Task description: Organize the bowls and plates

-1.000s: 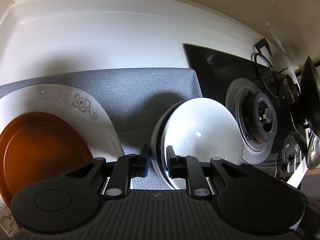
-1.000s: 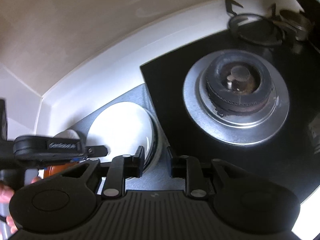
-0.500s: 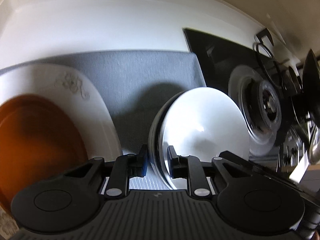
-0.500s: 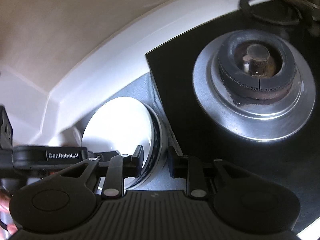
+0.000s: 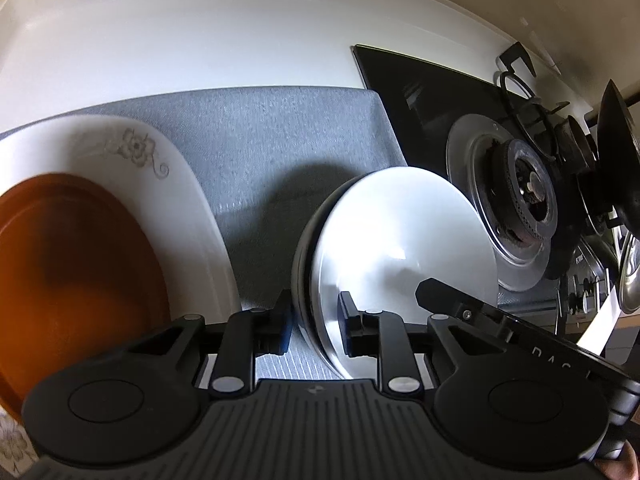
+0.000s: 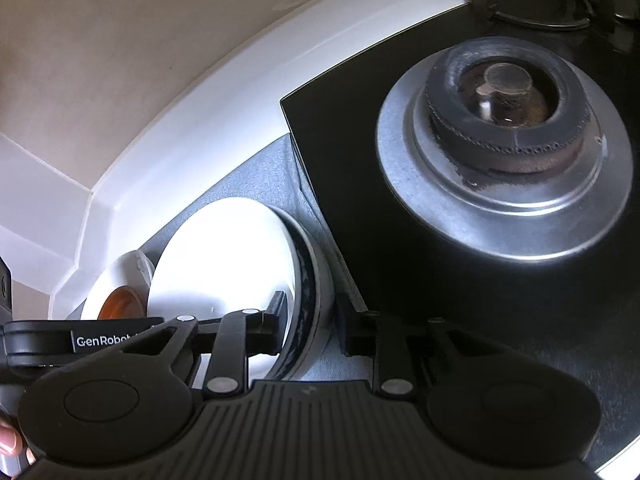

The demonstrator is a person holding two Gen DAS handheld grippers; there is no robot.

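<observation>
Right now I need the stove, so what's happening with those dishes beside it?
A person is working a white bowl on the grey mat with both tools. The left hand-held gripper straddles one side of its rim, jaws opening; the right hand-held gripper straddles the opposite side. The orange plate lies on a floral white plate nearby. The burner is bare.

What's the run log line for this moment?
left gripper: jaws opening, white bowl rim between | right gripper: open, straddling its rim | white bowl: over grey mat
</observation>
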